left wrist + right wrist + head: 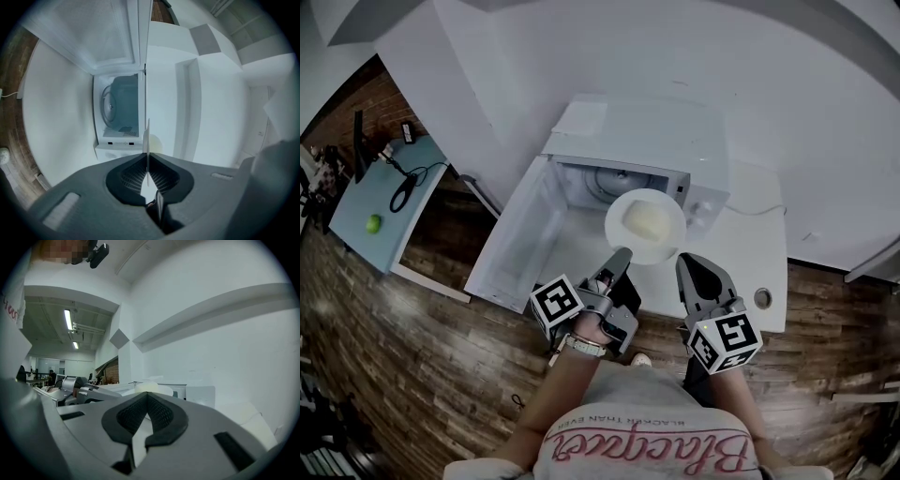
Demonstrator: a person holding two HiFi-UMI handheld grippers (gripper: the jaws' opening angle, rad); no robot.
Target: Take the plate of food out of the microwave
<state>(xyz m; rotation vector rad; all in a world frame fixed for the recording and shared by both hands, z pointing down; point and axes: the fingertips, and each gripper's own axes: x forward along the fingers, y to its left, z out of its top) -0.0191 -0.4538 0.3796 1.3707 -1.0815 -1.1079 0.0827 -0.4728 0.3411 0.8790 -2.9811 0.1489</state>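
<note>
white plate of pale food, held before the open microwave; left gripper and right gripper each pinch its near rim.

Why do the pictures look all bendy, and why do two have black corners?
Wide-angle lenses: in the head view the floor planks curve around the microwave; both gripper views sit inside a dark ring; the left gripper view shows the plate edge-on, a thin line.
</note>
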